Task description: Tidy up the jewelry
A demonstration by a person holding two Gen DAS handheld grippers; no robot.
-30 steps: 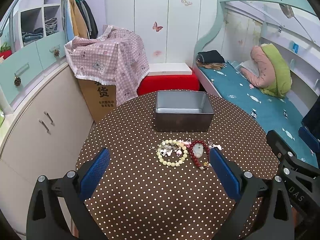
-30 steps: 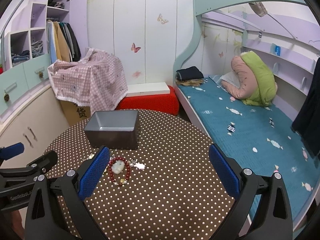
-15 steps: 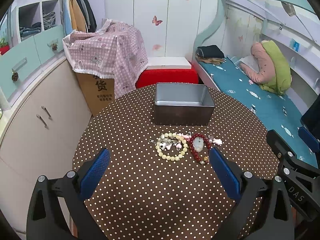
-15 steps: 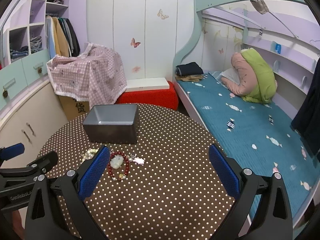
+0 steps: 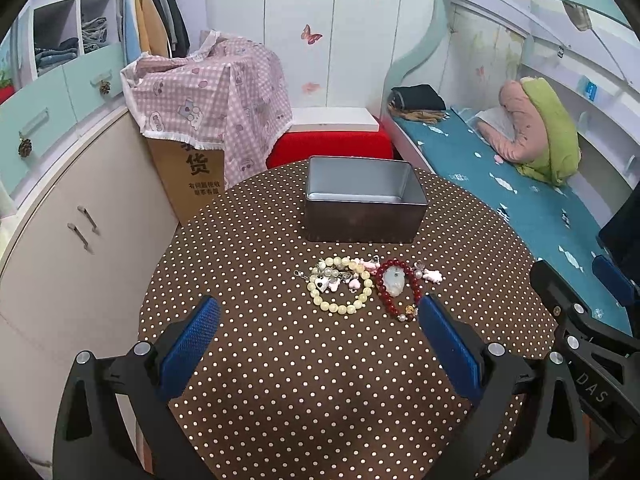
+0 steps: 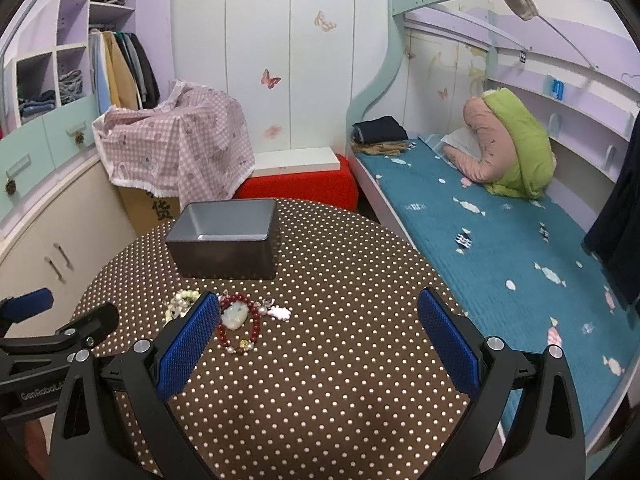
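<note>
Jewelry lies in a small cluster on a round table covered with a brown cloth dotted in white (image 5: 280,380). Seen from the left wrist camera, the left gripper (image 5: 318,326) hangs above the near part of the table with its blue-padded fingers (image 5: 192,340) spread wide apart and holding nothing. Between and just beyond them sits a pale yellow-green beaded bracelet (image 5: 340,290) with a bunch of small pink and white charms (image 5: 328,280) inside its loop and a silver clasp trailing off to the left. Just beside it to the right lies a dark red beaded bracelet (image 5: 400,290) ringed around a pale jade-like pendant (image 5: 393,280), with a little pink charm (image 5: 433,276) just beyond it. Farther back stands an open rectangular grey metal tin (image 5: 364,216), well apart from the bracelets, with nothing visible inside. At the right edge the black frame of the right gripper (image 5: 580,344) comes into view.

From the right wrist camera, the right gripper (image 6: 318,330) is likewise splayed open over the table and grips nothing. Its left pad (image 6: 188,344) covers part of the pale bracelet (image 6: 180,304), while the red bracelet (image 6: 239,324) sits just inside that pad with the pink charm (image 6: 280,313) beside it. The tin (image 6: 224,240) stands beyond, toward the left. The left gripper's black arm (image 6: 60,336) shows at the far left.
</note>
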